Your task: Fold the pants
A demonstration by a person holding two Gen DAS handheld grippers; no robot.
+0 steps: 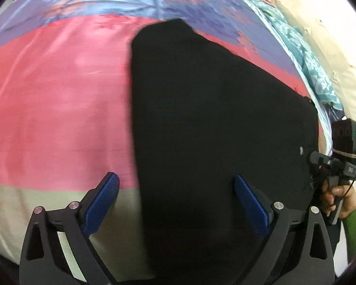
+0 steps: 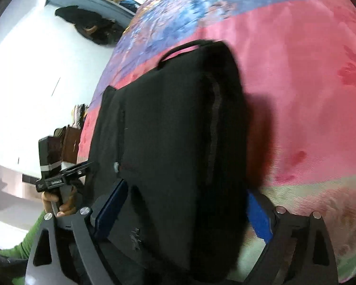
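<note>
Black pants (image 1: 213, 118) lie folded lengthwise on a pink, blue and beige bedsheet (image 1: 59, 106). In the left wrist view my left gripper (image 1: 176, 204) hangs open over their near end. Its left pad (image 1: 102, 204) is above bare sheet and its right pad (image 1: 251, 206) is above the black cloth. In the right wrist view the pants (image 2: 173, 130) show a waistband button (image 2: 116, 165) and a long seam. My right gripper (image 2: 185, 213) stands open, straddling the near end of the pants. The cloth fills the gap between its pads without being pinched.
A person's hand (image 1: 339, 197) in a green sleeve (image 2: 30, 239) holds each gripper's handle. A teal floral cloth (image 1: 303, 54) and a beige cushion (image 1: 332, 47) lie along one side of the bed. Wooden furniture (image 2: 68, 140) and dark hanging clothes (image 2: 90, 26) stand by the white wall.
</note>
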